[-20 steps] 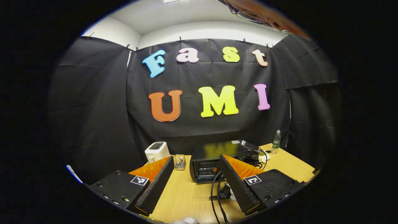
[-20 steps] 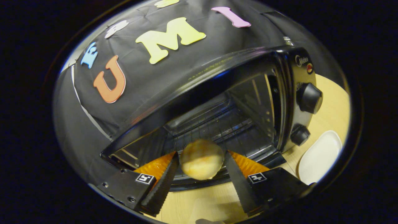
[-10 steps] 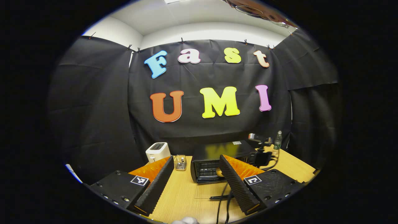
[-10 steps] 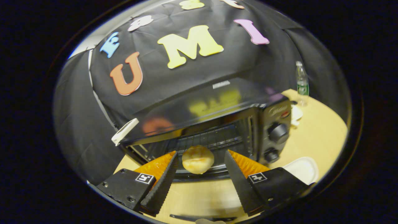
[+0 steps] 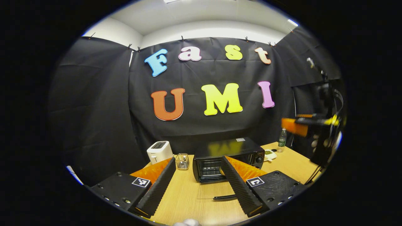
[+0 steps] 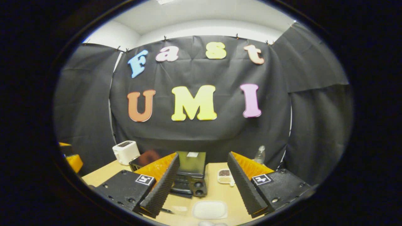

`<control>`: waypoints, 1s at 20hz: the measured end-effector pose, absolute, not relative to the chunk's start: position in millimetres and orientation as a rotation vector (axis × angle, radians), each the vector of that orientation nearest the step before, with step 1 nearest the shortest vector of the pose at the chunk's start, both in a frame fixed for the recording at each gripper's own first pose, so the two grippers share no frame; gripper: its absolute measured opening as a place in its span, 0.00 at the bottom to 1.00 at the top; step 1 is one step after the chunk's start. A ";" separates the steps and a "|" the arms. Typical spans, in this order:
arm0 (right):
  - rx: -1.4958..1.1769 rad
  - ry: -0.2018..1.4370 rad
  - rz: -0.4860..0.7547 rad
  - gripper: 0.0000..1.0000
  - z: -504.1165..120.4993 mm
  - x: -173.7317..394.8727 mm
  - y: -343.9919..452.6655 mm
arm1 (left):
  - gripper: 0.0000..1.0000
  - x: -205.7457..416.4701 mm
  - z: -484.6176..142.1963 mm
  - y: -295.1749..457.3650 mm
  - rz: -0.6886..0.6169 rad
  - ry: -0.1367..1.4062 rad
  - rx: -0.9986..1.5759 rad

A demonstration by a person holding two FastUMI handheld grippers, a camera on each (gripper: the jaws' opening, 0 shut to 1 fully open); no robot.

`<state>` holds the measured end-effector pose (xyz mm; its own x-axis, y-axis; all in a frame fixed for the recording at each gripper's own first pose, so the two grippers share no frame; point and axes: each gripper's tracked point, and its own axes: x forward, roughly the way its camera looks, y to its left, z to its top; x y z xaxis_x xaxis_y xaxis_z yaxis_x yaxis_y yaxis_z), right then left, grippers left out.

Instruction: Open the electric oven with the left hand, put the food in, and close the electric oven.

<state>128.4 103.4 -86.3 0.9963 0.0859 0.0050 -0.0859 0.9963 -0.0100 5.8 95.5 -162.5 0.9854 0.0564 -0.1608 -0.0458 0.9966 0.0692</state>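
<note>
**Two hand-held grippers, both empty; oven door down**

- Left hand-held gripper (image 5: 198, 185): jaws wide, nothing between them, held low over the counter (image 5: 185, 197) and facing the booth wall
- Right hand-held gripper (image 6: 202, 185): jaws wide and empty; in the left gripper view it appears raised and blurred, far off to the right
- Door (image 5: 213, 190) of the electric oven (image 5: 227, 155): open, lying flat on the counter towards the left hand-held gripper
- Handle (image 5: 224, 197): a dark bar along the door's near edge, long axis running crosswise; just ahead of the left fingers and a little right
- Food (image 5: 221, 171): a pale rounded bit at the oven mouth, half hidden behind a finger; judged to be inside on the rack
- White plate (image 6: 209, 209): bare, on the counter below the right hand-held gripper
- Toaster (image 5: 159, 151), wire basket (image 5: 182, 161), bottle (image 5: 282, 138): along the back, clear of the work

Judgement: the food looks placed and closing is what remains. The left hand-held gripper is far the nearer; it should come under the crosswise handle and swing it up and away
</note>
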 end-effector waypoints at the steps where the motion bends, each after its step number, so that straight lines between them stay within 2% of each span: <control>1: -0.013 -0.027 0.069 0.94 -71.7 118.6 90.4 | 0.95 6.0 -172.0 90.0 0.039 0.174 0.058; 6: -0.056 -0.095 0.018 0.94 -31.8 71.0 48.1 | 0.95 -0.7 -245.1 62.7 0.000 0.289 0.037; 10: -0.034 -0.074 0.003 0.98 -34.4 48.5 27.0 | 0.96 -10.3 -314.9 27.7 -0.046 0.415 0.042; 11: -0.036 -0.067 -0.002 0.94 -36.5 43.8 21.2 | 0.96 -11.0 -331.3 20.7 -0.061 0.438 0.042; 13: -0.043 -0.053 -0.015 0.94 -40.9 38.0 10.9 | 0.96 -12.7 -365.0 6.8 -0.070 0.508 0.025; 20: -0.051 0.013 -0.048 0.95 -60.3 27.2 -14.1 | 0.96 8.4 -427.6 -7.8 -0.068 0.604 0.015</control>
<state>27.2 -14.1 -60.3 0.9988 -0.0484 -0.0115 0.0478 0.9975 -0.0512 8.4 -7.8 -427.6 0.8207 -0.0593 -0.5683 0.0680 0.9977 -0.0059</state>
